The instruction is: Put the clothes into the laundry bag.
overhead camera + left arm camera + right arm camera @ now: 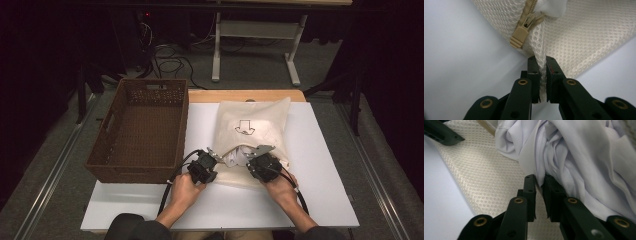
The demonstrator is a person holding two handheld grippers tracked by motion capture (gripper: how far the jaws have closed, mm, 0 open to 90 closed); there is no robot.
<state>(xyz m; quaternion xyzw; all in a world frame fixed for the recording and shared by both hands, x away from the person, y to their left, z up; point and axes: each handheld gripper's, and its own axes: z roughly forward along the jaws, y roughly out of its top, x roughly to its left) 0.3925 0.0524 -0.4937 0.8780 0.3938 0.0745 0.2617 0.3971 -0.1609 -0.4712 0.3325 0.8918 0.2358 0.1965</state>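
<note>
A cream mesh laundry bag (255, 120) lies on the white table (320, 165), its open end toward me. A white garment (235, 157) bulges out of that opening. My left gripper (202, 167) is at the opening's left corner. In the left gripper view it (542, 61) is shut on a fold of the bag's mesh (586, 30), just below the tan zipper pull (520, 37). My right gripper (262, 165) is at the opening's right side. In the right gripper view it (539, 180) is shut on a fold of the white garment (579, 157), above the mesh (486, 177).
A brown wicker basket (132, 172) stands empty on the table's left part, close to my left gripper. Bare white tabletop lies in front of and to the right of the bag. Behind the table are a white metal stand (217, 50) and floor cables (170, 62).
</note>
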